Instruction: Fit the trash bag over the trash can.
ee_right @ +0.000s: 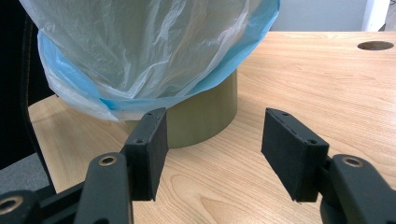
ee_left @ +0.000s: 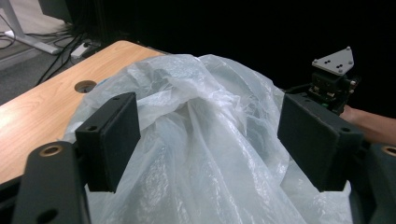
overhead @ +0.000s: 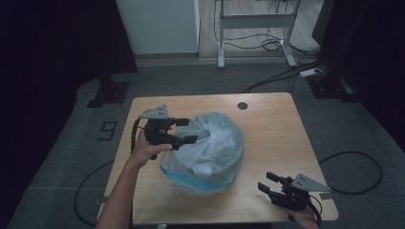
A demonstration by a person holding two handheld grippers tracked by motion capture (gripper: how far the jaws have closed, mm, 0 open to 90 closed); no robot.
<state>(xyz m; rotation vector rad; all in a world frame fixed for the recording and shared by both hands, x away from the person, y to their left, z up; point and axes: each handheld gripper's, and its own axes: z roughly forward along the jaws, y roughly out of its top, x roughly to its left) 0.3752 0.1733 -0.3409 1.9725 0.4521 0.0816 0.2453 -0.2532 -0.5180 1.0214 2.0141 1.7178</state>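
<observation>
Now plastic bag (ee_left: 205, 140) between the open left hand-held gripper's (ee_left: 208, 135) jaws.

Clear bag (overhead: 210, 143) with blue hem, olive bin (ee_right: 205, 116), wooden table (overhead: 277, 133).

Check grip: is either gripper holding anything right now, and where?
Nothing held. Left gripper open astride the bag's bunched top; right gripper open, short of the bin.
</observation>
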